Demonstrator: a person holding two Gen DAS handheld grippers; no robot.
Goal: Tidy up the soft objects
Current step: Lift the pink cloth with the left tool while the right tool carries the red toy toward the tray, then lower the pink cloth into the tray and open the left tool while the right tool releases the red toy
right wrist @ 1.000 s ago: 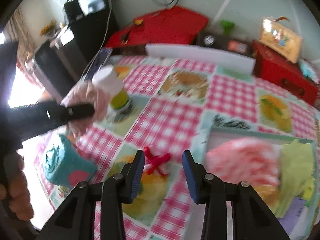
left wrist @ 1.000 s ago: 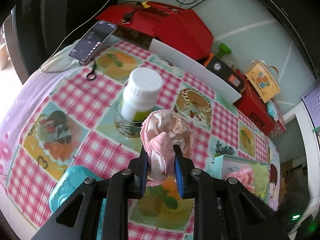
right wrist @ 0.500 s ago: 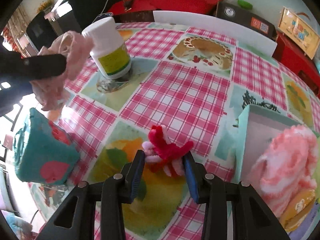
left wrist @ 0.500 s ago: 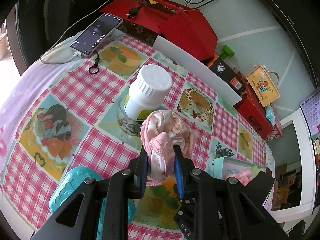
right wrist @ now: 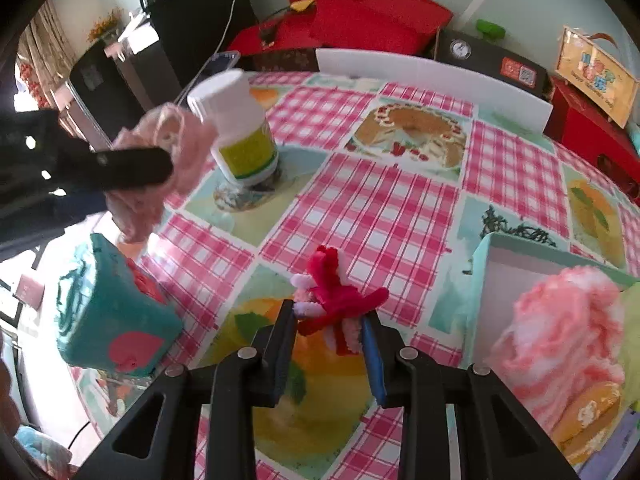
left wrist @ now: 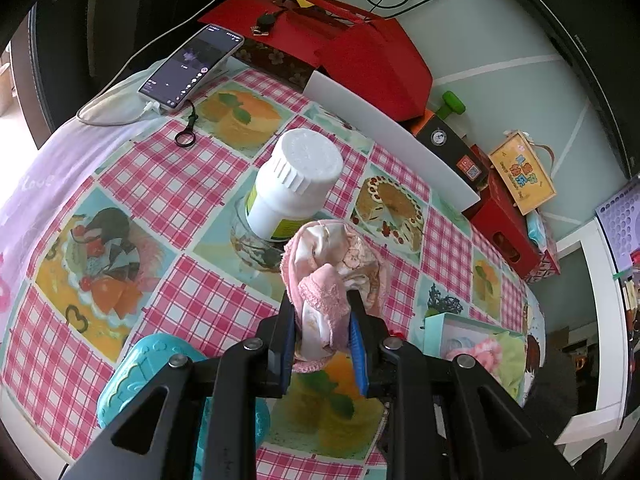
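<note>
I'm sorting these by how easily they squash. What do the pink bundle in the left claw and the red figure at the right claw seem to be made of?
Pink bundle: apparently thin satin-like fabric with lace trim; it shows sheen, folds and a scalloped edge. Red figure: probably fuzzy chenille stems; its thin limbs look bristly and matte.

white pill btl upright on checked cloth, phone

The left tool is matte black plastic: two angular fingers with triangular cut-outs, silver screw heads at the joints, and blue pads lining the inner faces. The right tool looks the same, with blue pads.
</note>
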